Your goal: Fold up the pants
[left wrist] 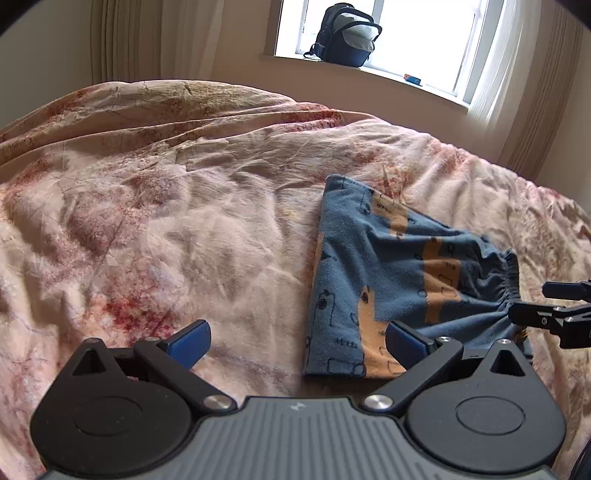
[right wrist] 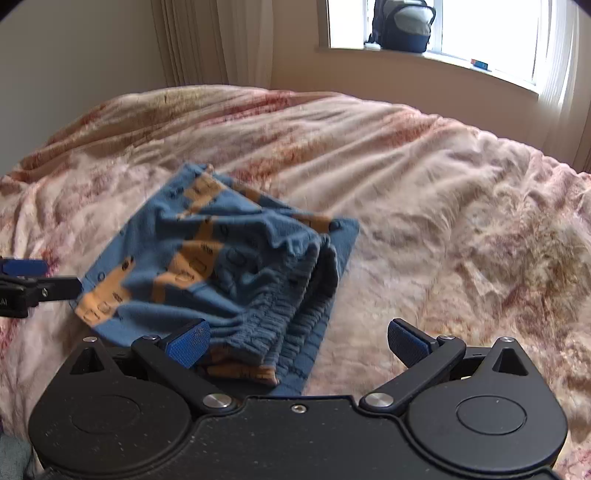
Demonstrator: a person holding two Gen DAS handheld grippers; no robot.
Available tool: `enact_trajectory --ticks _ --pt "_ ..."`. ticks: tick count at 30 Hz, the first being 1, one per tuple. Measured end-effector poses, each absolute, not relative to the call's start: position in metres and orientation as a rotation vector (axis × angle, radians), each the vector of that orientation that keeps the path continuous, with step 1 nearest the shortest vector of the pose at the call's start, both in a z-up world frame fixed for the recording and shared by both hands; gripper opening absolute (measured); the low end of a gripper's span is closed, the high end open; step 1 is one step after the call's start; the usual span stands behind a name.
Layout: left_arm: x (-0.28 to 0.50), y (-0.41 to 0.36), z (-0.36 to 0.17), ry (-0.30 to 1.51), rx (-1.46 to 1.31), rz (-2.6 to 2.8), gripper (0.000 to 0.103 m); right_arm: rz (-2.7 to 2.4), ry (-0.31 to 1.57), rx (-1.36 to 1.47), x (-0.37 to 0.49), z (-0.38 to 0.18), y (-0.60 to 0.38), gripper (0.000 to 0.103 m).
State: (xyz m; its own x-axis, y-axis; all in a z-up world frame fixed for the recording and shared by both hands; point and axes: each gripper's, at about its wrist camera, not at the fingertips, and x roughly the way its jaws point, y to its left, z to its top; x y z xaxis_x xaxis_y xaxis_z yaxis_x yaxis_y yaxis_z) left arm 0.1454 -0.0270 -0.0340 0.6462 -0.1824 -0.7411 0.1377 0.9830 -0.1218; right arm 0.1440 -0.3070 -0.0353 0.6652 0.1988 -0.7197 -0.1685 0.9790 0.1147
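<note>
The pants (right wrist: 221, 273) are lying folded into a compact bundle on the bed (right wrist: 443, 206), lower left of the right view, so folding looks nearly done, with both the left gripper (left wrist: 297, 341) and right gripper (right wrist: 297, 341) spread apart, gripping nothing.

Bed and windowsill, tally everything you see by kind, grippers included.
Black two-finger grippers with blue pads: 2, left, right
Blue and orange patterned folded pants: 1
Dark navy backpack: 1
Small blue box on the sill: 1
Total: 5
</note>
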Motion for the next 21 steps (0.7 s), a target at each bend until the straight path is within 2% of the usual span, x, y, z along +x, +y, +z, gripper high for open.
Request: enact_trajectory --ticks 3,10,13,15,16,18,20,21 --pt "0.158 -0.026 -0.04 0.822 -0.108 -0.231 0.103 0.262 0.718 0.073 0.16 -0.034 -0.31 0.102" --pt "0.181 -0.012 -0.061 0.833 -0.19 -0.231 0.103 0.244 0.749 0.256 0.218 -0.062 -0.341 0.102" --pt "0.18 -0.014 -0.063 0.819 -0.178 -0.242 0.097 0.247 0.761 0.29 0.231 -0.073 -0.348 0.094" --pt "0.18 -0.018 -0.061 0.814 -0.149 -0.257 0.083 0.257 0.763 0.325 0.234 -0.076 -0.351 0.087" --pt "0.179 -0.02 -0.06 0.813 -0.137 -0.263 0.07 0.269 0.766 0.339 0.234 -0.076 -0.351 0.081" --pt "0.18 -0.022 -0.059 0.822 -0.141 -0.299 0.055 0.292 0.778 0.346 0.234 -0.076 -0.347 0.048" --pt "0.181 -0.023 -0.059 0.841 -0.17 -0.344 0.026 0.295 0.772 0.322 0.233 -0.074 -0.342 0.035" --pt "0.181 -0.024 -0.058 0.844 -0.177 -0.348 0.025 0.289 0.766 0.308 0.232 -0.072 -0.338 0.026"
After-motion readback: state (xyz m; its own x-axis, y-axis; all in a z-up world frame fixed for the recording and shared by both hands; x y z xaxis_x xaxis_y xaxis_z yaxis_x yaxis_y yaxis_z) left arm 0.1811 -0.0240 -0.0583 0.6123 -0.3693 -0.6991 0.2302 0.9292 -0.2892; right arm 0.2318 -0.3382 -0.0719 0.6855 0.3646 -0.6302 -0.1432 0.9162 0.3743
